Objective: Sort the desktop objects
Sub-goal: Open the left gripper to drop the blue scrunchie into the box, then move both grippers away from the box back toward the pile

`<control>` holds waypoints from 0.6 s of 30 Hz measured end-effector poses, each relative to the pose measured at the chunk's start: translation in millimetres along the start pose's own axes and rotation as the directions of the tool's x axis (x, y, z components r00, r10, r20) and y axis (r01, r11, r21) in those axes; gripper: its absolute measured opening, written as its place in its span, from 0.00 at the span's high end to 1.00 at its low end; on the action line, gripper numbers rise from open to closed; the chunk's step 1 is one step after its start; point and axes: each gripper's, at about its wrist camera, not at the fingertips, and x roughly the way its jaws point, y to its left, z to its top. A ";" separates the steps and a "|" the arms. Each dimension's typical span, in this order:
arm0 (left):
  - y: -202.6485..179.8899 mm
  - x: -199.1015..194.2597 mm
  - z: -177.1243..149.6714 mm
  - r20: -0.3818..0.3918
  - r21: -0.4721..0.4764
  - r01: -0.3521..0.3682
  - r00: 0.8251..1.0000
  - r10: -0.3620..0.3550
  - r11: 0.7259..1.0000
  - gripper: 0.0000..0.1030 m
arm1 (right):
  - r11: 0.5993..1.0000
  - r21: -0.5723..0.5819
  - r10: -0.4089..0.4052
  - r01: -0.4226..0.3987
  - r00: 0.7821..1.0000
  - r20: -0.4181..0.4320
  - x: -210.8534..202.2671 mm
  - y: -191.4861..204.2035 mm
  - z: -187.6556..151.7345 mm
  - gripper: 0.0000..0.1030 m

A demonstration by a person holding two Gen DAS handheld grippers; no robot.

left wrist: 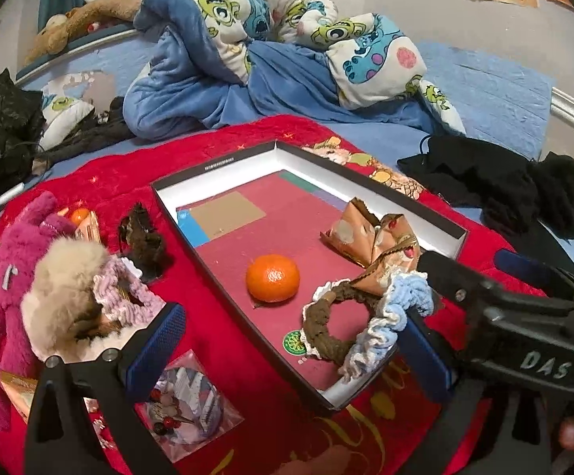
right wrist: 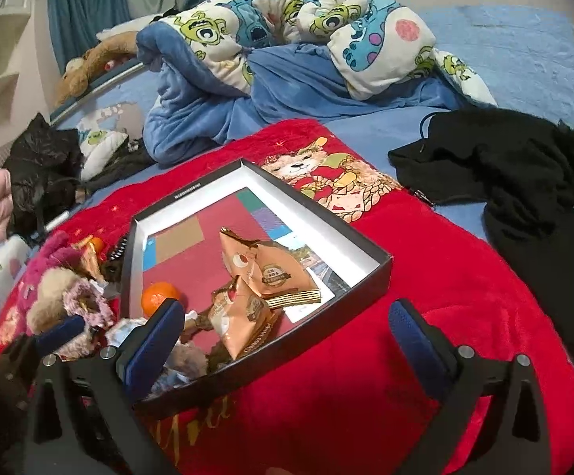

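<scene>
A shallow black box (left wrist: 366,182) with white walls lies on the red blanket. In it are an orange (left wrist: 272,278), two tan snack packets (left wrist: 370,237), a brown scrunchie (left wrist: 328,326) and a light blue scrunchie (left wrist: 386,324). My left gripper (left wrist: 287,356) is open over the box's near edge, holding nothing. My right gripper (right wrist: 283,340) is open and empty above the box's near right corner (right wrist: 382,265). The orange (right wrist: 156,297) and packets (right wrist: 263,277) also show in the right wrist view.
Left of the box lie a pink plush (left wrist: 10,277), a beige fluffy scrunchie (left wrist: 65,289), a lilac scrunchie (left wrist: 128,297), a dark hair clip (left wrist: 144,237) and a clear bag of trinkets (left wrist: 184,403). Black clothes (right wrist: 524,182) lie to the right. A rumpled quilt (left wrist: 267,59) lies behind.
</scene>
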 end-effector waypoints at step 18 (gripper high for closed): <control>3.7 5.5 2.1 0.017 0.027 -0.007 1.000 0.007 1.000 0.00 | 0.988 0.040 0.148 -0.146 0.988 -0.037 -5.0 -6.5 2.6 0.00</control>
